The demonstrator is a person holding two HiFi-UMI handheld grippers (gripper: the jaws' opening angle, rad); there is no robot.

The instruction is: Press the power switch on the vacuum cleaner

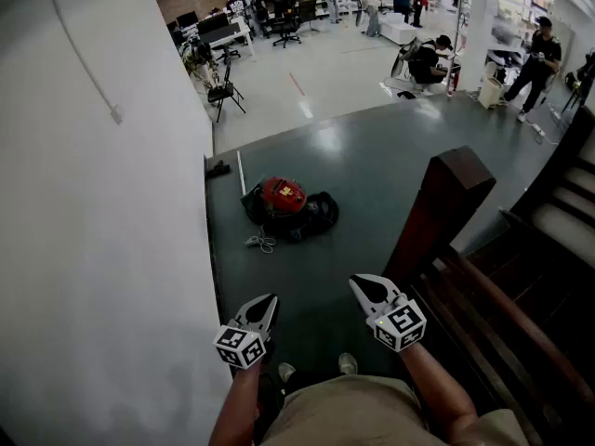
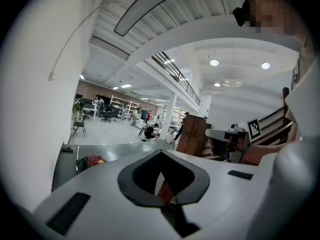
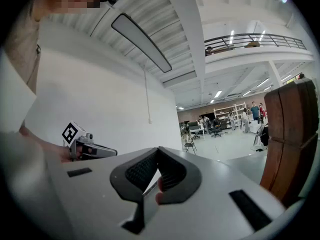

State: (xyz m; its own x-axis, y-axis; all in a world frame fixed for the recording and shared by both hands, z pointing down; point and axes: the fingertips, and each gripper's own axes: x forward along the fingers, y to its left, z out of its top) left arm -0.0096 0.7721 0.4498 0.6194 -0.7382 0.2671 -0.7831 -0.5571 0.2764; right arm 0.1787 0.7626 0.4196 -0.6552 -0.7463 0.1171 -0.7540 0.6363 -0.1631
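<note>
The vacuum cleaner (image 1: 284,206), red on top with a black body, lies on the dark floor by the white wall, well ahead of both grippers. It shows small at the lower left of the left gripper view, as the vacuum cleaner (image 2: 94,160). My left gripper (image 1: 269,299) and right gripper (image 1: 357,282) are held side by side in the air near my waist. Both are shut with nothing between their jaws. The left gripper (image 2: 161,152) sees the right one to its right. The right gripper (image 3: 158,149) sees the left gripper (image 3: 89,147) on its left.
A white wall (image 1: 93,203) runs along the left. A dark wooden stair post (image 1: 444,204) and stairs (image 1: 558,226) stand at the right. A loose cord (image 1: 262,242) lies beside the vacuum. Beyond it, an open hall holds people, chairs and desks.
</note>
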